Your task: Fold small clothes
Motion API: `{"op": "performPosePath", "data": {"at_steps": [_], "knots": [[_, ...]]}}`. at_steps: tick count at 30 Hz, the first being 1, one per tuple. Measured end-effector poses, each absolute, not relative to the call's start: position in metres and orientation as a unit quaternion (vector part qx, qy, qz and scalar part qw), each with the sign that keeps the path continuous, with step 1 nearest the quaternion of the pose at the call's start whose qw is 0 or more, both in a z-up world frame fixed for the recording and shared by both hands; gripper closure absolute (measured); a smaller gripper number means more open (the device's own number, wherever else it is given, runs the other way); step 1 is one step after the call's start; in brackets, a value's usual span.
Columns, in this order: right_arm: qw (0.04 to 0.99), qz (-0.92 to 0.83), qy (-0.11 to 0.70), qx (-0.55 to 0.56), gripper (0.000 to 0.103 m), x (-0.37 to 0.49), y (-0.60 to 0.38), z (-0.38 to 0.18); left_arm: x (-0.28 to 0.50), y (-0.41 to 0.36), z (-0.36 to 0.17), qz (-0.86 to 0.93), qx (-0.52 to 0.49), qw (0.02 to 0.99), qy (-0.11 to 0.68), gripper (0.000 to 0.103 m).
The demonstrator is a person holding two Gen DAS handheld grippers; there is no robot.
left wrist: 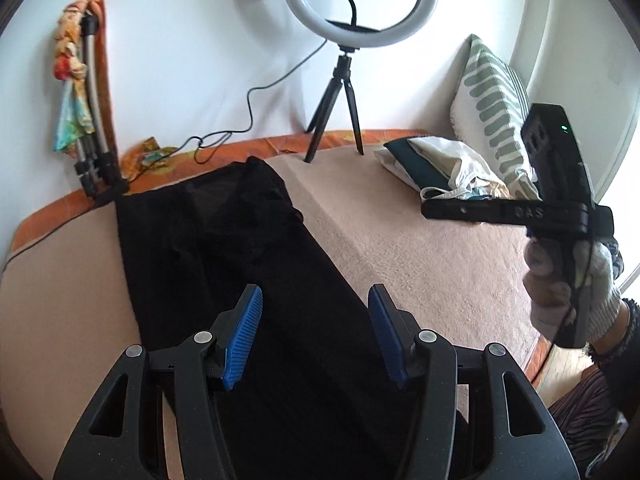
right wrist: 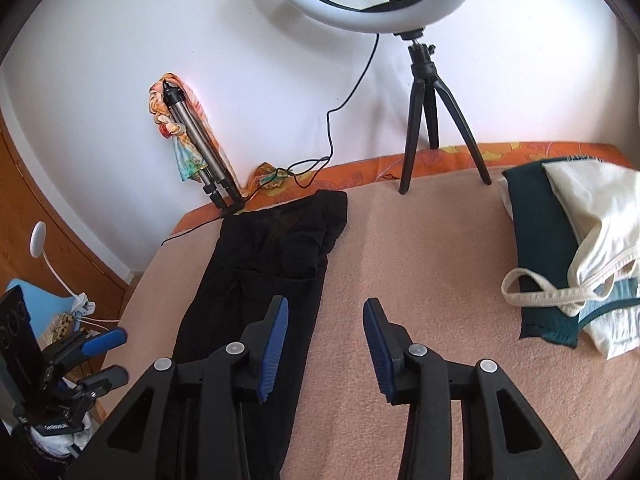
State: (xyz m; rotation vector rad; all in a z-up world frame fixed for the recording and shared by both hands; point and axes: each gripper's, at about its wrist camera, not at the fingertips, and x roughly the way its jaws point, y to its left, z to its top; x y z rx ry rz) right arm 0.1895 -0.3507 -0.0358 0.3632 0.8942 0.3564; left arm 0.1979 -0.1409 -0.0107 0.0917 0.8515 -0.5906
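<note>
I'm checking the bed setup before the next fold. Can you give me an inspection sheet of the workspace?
Surface: pink blanket over an orange sheet.
Job's things: black garment lying flat in a long strip; folded clothes pile to the right.
Clutter: ring light on tripod; folded tripod leaning on the wall with a scarf; striped pillow.
Grippers: left claw open above the black garment; right claw open, nothing between the pads.
Cables: black cable from the ring light down to the bed edge.
Surroundings: white wall; wooden furniture on the left.
</note>
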Motion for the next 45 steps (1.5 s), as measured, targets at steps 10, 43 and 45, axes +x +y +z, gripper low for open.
{"op": "performPosePath", "data": {"at_steps": [10, 43, 45], "knots": [[0.834, 0.2, 0.492, 0.152, 0.075, 0.089, -0.296, -0.074, 0.283, -0.215, -0.07, -0.258, 0.168, 0.854, 0.419, 0.049], [0.819, 0.227, 0.527, 0.023, 0.079, 0.059, -0.254, -0.117, 0.384, -0.13, -0.056, -0.051, 0.07, 0.92, 0.381, 0.044], [0.817, 0.232, 0.526, 0.035, 0.079, 0.059, -0.257, -0.116, 0.371, -0.123, -0.038, -0.062, 0.071, 0.927, 0.362, 0.044]]}}
